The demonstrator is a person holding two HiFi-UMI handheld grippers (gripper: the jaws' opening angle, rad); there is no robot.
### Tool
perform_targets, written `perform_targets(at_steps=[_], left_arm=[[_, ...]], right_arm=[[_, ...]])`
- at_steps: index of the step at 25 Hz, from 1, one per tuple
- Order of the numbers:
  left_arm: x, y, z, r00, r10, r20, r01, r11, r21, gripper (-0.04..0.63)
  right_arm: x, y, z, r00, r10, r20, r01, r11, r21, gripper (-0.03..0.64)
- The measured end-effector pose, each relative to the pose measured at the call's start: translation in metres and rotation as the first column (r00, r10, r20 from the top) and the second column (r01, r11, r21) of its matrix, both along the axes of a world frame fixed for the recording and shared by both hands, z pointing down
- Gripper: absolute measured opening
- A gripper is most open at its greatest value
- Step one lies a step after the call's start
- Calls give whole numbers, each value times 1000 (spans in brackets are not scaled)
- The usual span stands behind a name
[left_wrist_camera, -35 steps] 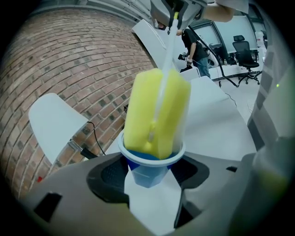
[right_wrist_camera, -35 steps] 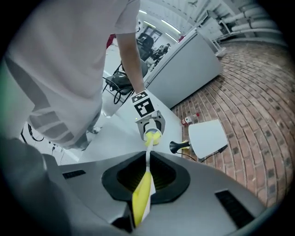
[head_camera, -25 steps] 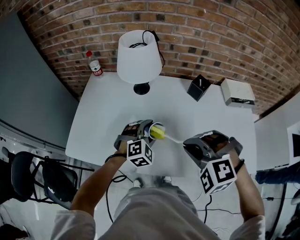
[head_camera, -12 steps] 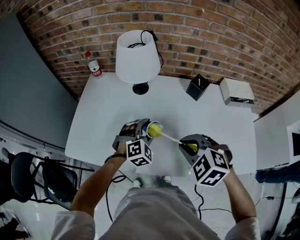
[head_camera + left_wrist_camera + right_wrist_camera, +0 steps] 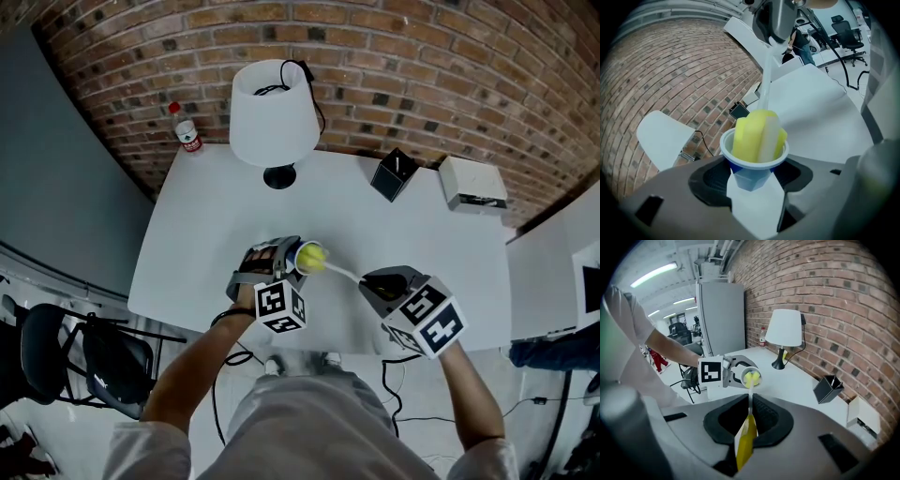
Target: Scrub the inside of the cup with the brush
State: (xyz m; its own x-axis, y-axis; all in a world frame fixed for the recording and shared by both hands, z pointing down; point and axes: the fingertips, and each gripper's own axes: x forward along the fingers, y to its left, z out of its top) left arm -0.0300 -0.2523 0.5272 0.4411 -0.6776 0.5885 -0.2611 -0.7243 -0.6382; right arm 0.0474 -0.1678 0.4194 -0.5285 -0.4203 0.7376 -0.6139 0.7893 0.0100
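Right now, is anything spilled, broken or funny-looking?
Nothing stands out. The left gripper holds the cup tipped sideways, but the yellow sponge brush sits inside it, held by the right gripper; no spill shows.

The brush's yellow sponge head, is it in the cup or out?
In: the sponge head sits down inside the rim of the cup, its top poking above it.

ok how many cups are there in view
1: the cup is gripped in the left tool above the table, with the brush in its mouth. No other cup shows.
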Motion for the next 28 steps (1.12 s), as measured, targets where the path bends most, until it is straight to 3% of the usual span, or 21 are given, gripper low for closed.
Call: perform_targets(at_steps=[5,9,14,22,28], left_arm=[[2,-2,-1,1000,-3,-4,3,1000,11,288],[2,-4,-2,1000,-8,-4,8,1000,28,288],[4,-6,-1,1000,-17,-16,17,1000,19,288],[5,-13,9,994,-77,-73,74,996,-44,288],[7,-19,24,967,-182,-180,151,973,-172,288]], right_arm=[[5,-3,3,987,102,121,-89,990,-111,25],[8,-5,2,938,221,269,-151,954,-258,25],[14,-5,4,890,307,337,-181,917,-356,25],[25,-6,-6,923,256,287,-177,945,-274,25],[41,-5,-12,919,265,291,-195,949,-249,25]])
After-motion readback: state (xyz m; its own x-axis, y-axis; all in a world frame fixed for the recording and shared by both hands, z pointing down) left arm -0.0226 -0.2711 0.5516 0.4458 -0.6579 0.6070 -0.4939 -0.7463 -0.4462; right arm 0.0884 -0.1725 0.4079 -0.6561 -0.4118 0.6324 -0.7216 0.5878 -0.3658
